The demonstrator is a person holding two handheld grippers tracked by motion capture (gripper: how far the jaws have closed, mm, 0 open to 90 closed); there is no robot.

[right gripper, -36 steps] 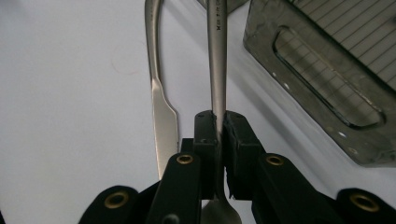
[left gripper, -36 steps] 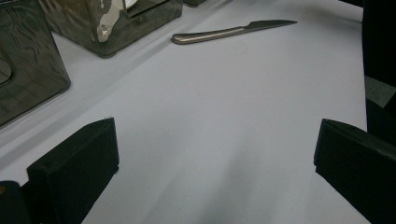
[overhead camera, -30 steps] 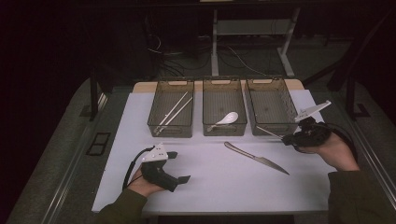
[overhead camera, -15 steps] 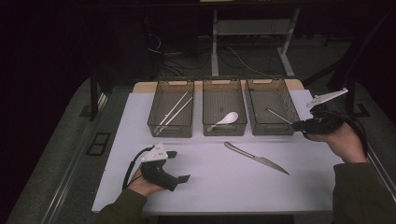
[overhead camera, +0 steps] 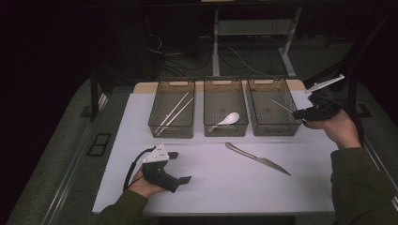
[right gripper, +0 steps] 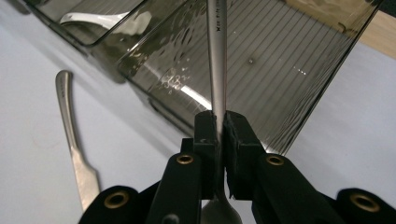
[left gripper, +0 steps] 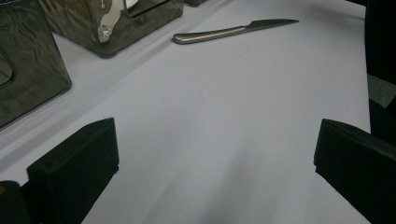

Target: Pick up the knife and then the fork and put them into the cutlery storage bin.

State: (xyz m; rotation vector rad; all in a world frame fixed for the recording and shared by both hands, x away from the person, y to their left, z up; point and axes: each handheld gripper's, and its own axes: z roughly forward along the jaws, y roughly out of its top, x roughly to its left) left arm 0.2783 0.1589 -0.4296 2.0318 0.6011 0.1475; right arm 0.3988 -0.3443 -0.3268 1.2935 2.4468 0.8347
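R gripper (overhead camera: 296,113) w/ metal utensil (overhead camera: 282,106) moved up-right over right bin (overhead camera: 272,127), L gripper (overhead camera: 179,166) unmoved

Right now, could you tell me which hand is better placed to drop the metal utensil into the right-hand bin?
Right. The right gripper is already shut on the utensil, whose handle reaches over the right-hand bin. The left gripper sits open on the table, far from that bin.
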